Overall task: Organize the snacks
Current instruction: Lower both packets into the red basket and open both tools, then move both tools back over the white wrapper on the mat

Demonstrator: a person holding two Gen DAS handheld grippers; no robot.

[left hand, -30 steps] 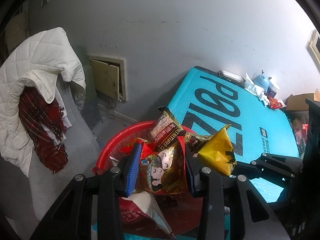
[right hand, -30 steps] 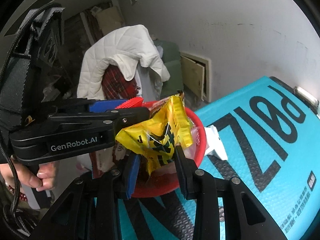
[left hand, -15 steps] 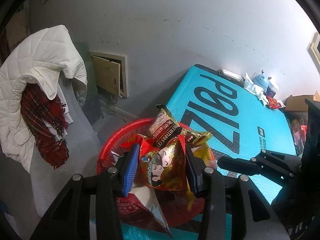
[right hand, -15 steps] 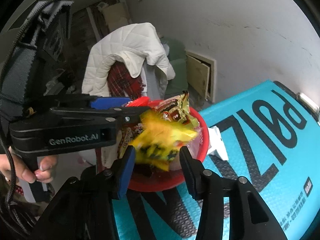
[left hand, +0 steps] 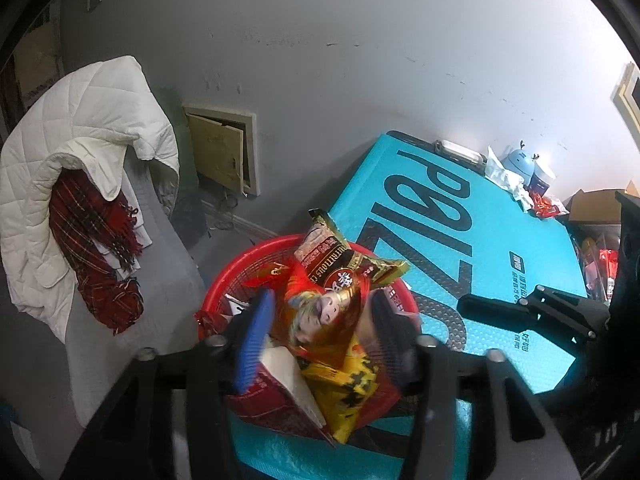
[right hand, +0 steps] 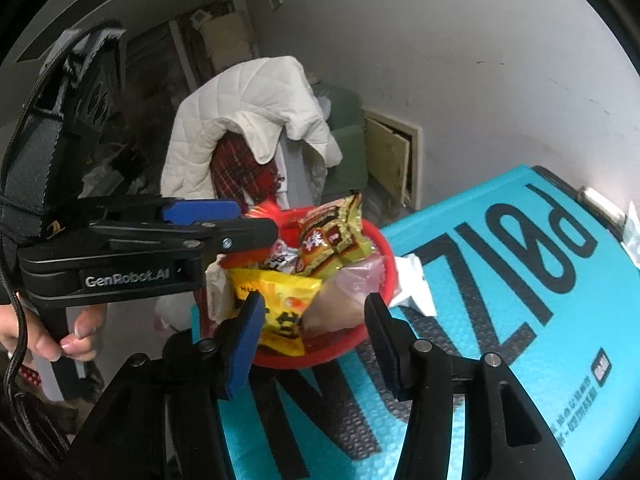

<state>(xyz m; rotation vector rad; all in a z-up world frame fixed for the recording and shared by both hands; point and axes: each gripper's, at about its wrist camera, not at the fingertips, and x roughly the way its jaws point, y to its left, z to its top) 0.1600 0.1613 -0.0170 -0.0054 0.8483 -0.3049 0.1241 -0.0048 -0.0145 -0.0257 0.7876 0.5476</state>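
Observation:
A red mesh basket (left hand: pixel 224 280) (right hand: pixel 320 357) stands at the near end of the teal mat (left hand: pixel 440 220) (right hand: pixel 520 320), piled with snack packets. My left gripper (left hand: pixel 324 320) hangs over it with its jaws opening. A red cartoon-print packet (left hand: pixel 320 312) sits blurred and loose between the jaws. My right gripper (right hand: pixel 312 312) is also opening, with nothing held. The yellow packet (right hand: pixel 280 312) (left hand: pixel 348 384) lies in the basket just beyond its pads. A brown and gold packet (left hand: pixel 340 256) (right hand: pixel 328 236) stands upright at the back of the pile. A red box (left hand: pixel 280 384) leans at the front.
A chair draped with a white quilted jacket (left hand: pixel 80 140) (right hand: pixel 248 120) and a red plaid scarf (left hand: pixel 96 248) stands beside the basket. A white wrapper (right hand: pixel 412 284) lies on the mat next to the basket. Clutter (left hand: pixel 520 176) crowds the mat's far end. A hand (right hand: pixel 52 332) grips the left tool.
The right jaws spread and the yellow packet dropped from them into the basket. The left jaws widened and the red cartoon packet came loose. Both grippers drew back slightly.

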